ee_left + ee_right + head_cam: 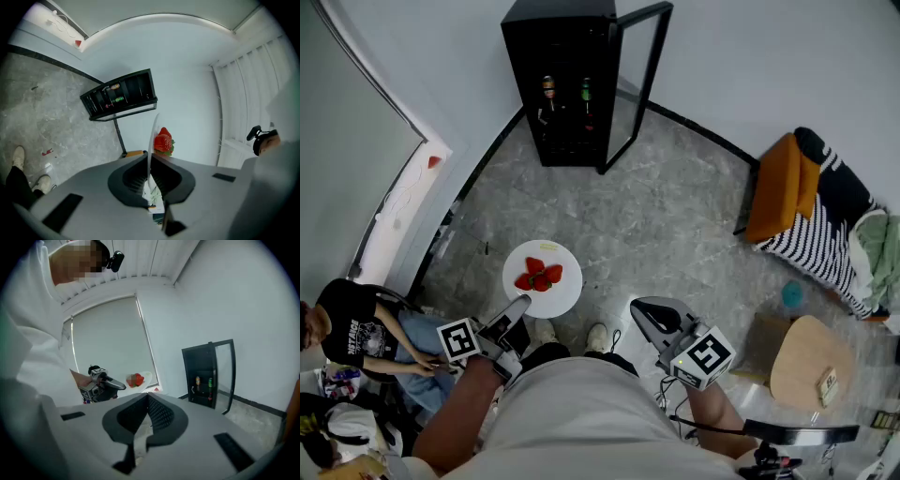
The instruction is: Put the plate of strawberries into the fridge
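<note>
**handling:** the plate [563,294] is looking stiff, thin and breakable, with a slick rim. The strawberries [538,276] are sitting loose on it, so I'm guessing they'll be rolling the second it's tipping.
**where to grab:** I'd be going for the rim edge nearest the person and keeping it level.
**looks:** it's a round white plate carrying a small pile of red strawberries with green tops.
**left gripper** [523,301]**:** its fingers are pinching the plate's near rim, almost closed on it.
**right gripper** [636,306]**:** its fingers are pressing together on nothing, off to the side.
**where it's at:** the plate is hanging out over the floor [675,216], well short of the black fridge [567,84], whose glass door [630,89] is standing open.
</note>
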The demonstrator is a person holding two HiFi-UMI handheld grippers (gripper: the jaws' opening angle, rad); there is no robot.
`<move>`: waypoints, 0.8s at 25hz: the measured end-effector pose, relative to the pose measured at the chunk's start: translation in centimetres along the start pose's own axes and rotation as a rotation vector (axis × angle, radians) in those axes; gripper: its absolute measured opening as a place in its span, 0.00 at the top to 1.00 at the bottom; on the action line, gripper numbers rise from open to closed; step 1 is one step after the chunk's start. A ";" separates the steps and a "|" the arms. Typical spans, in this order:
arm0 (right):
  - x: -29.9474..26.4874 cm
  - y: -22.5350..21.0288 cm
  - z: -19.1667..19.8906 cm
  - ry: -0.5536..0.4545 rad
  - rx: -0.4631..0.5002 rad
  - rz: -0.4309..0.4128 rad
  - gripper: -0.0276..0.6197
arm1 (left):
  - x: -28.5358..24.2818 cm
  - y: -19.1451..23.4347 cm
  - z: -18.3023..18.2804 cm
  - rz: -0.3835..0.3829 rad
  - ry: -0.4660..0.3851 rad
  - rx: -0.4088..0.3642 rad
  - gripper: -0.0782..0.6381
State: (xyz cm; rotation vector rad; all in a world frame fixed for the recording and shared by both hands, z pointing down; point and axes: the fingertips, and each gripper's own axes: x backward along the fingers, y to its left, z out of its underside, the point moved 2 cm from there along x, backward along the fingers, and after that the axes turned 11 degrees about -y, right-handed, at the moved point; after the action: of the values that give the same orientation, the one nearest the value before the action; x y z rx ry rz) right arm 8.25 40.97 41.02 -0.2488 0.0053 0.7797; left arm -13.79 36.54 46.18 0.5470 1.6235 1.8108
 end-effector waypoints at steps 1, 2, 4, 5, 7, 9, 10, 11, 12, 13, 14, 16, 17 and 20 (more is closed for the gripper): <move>-0.2 0.3 -0.2 -0.001 0.004 -0.007 0.93 | -0.2 -0.2 -0.1 0.006 0.002 0.002 0.86; -0.4 0.6 -0.4 -0.003 0.006 -0.014 0.93 | -0.4 -0.3 -0.1 0.011 0.003 0.006 0.86; -0.7 0.9 -0.8 -0.009 0.007 -0.022 0.93 | -0.6 -0.3 0.0 0.011 0.005 0.018 0.86; -0.9 1.0 -0.9 -0.012 0.008 -0.024 0.93 | -0.5 -0.1 0.2 0.005 0.006 0.024 0.86; -1.0 1.3 -1.0 -0.015 0.010 -0.033 0.93 | -0.5 0.2 0.5 -0.005 0.005 0.027 0.86; -1.4 1.5 -1.1 -0.010 0.020 -0.051 0.93 | -0.6 0.3 0.4 -0.007 -0.002 0.032 0.86; -1.6 1.6 -1.1 -0.007 0.024 -0.060 0.93 | -0.7 0.4 0.3 -0.010 -0.007 0.038 0.86; -1.9 1.6 -1.3 -0.007 0.023 -0.070 0.93 | -0.8 0.6 0.2 -0.014 -0.012 0.042 0.86; -2.2 1.9 -1.5 -0.014 0.016 -0.083 0.93 | -0.8 0.7 0.2 -0.018 -0.014 0.044 0.86; -2.3 2.3 -1.7 -0.026 0.009 -0.094 0.93 | -0.8 0.9 0.1 -0.019 -0.011 0.044 0.86; -2.4 2.6 -1.9 -0.035 0.004 -0.103 0.93 | -0.9 1.1 0.0 -0.017 -0.006 0.043 0.86; -2.8 2.3 -1.9 -0.043 0.005 -0.114 0.93 | -2.0 1.4 -0.7 -0.005 0.005 0.046 0.86; -3.5 1.5 -2.2 -0.050 0.007 -0.117 0.93 | -3.2 1.5 -1.5 0.003 0.010 0.052 0.86; -7.2 -2.3 -3.4 -0.061 0.015 -0.112 0.89 | -8.1 2.3 -5.1 0.012 0.019 0.071 0.86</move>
State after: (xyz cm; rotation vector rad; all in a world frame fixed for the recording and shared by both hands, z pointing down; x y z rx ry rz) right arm 5.00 33.64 38.94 -0.2097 -0.0598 0.6754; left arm -11.96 27.16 48.57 0.5735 1.7055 1.7774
